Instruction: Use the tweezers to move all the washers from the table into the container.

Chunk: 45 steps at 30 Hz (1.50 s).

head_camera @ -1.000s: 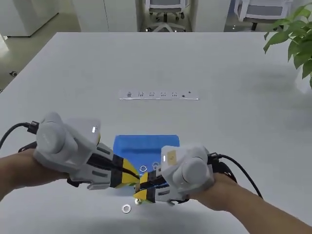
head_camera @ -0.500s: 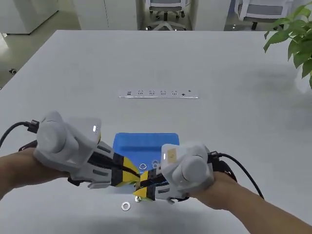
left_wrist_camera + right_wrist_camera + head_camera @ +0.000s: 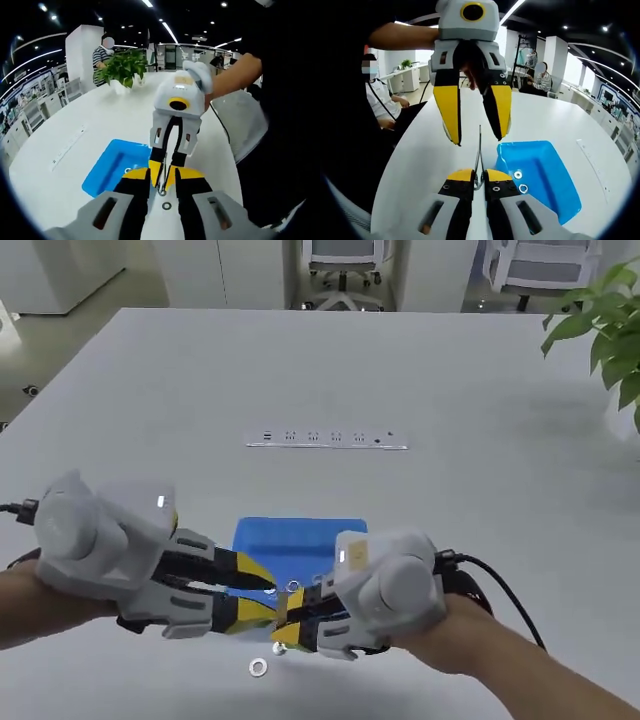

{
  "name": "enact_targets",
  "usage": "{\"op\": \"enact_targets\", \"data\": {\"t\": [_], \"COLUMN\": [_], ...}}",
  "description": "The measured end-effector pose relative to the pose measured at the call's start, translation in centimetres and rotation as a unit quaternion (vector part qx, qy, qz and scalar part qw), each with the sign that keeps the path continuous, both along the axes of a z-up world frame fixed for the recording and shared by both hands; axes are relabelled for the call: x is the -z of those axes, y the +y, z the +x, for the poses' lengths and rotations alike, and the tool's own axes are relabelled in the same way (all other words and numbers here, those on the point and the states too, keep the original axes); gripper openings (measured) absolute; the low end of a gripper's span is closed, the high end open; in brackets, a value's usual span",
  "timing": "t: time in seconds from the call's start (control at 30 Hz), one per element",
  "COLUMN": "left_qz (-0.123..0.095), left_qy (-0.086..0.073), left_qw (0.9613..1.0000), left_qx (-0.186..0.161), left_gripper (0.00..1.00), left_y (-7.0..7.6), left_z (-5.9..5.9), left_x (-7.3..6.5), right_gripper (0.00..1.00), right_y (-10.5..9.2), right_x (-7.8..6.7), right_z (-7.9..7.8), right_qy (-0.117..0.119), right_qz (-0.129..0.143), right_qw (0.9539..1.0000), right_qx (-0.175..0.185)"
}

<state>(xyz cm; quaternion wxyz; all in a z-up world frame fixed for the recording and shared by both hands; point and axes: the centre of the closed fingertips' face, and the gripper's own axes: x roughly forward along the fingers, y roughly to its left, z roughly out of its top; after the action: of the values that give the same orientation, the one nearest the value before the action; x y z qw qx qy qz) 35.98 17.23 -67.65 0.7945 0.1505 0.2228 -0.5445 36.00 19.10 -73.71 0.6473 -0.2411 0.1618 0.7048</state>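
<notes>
Right gripper [image 3: 479, 177] clamps the tweezers [image 3: 479, 150], their tips hard to make out against the wide-open left gripper [image 3: 477, 140]

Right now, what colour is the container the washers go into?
The container is bright blue. It shows best in the right gripper view.

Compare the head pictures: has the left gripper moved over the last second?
Yes. The left gripper has drawn back leftward, away from the blue container, which keeps its place below the socket strip.
</notes>
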Motion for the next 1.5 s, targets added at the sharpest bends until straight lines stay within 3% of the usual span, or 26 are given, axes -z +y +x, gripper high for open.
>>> {"op": "enact_targets", "data": {"t": [0.17,0.27,0.33,0.4,0.57,0.77,0.83,1.2,1.5], "left_qz": [-0.01,-0.017,-0.024,-0.032,-0.061,-0.064,-0.063,-0.079,-0.081], "left_qy": [0.008,-0.003,0.002,-0.004,-0.01,-0.005,-0.01,-0.021,-0.015], "left_qw": [0.9995,0.9985,0.9974,0.9965,0.9901,0.9864,0.9854,0.9803,0.9806], "left_qx": [-0.027,-0.052,-0.067,-0.077,-0.126,-0.152,-0.158,-0.179,-0.178], "left_gripper": [0.39,0.46,0.49,0.53,0.72,0.84,0.87,0.98,0.99], "left_y": [0.7,1.3,1.7,1.9,2.8,3.5,3.7,4.1,3.7], "left_z": [-0.5,-0.4,-0.5,-0.4,-0.4,-1.0,-1.2,-0.9,-1.1], "left_x": [0.2,0.0,-0.1,-0.3,-1.1,-0.7,-0.6,-1.4,-1.3], "right_gripper": [0.09,0.09,0.09,0.09,0.09,0.09,0.09,0.09,0.09], "right_y": [-0.1,-0.2,-0.4,-0.6,-0.9,-1.0,-1.0,-0.6,-0.4], "right_x": [-1.2,-1.9,-2.3,-2.8,-4.4,-6.1,-6.3,-5.1,-3.0], "right_z": [0.0,0.0,0.1,0.3,1.1,2.7,3.2,5.6,6.6], "right_qy": [0.0,-0.003,-0.002,-0.003,-0.005,-0.011,-0.018,-0.036,-0.039], "right_qz": [0.007,0.008,0.01,0.012,0.021,0.036,0.038,0.032,0.017], "right_qw": [1.0,0.9999,0.9999,0.9999,0.9995,0.9986,0.9984,0.9981,0.9987], "right_qx": [0.004,0.004,0.008,0.01,0.022,0.038,0.039,0.039,0.029]}}
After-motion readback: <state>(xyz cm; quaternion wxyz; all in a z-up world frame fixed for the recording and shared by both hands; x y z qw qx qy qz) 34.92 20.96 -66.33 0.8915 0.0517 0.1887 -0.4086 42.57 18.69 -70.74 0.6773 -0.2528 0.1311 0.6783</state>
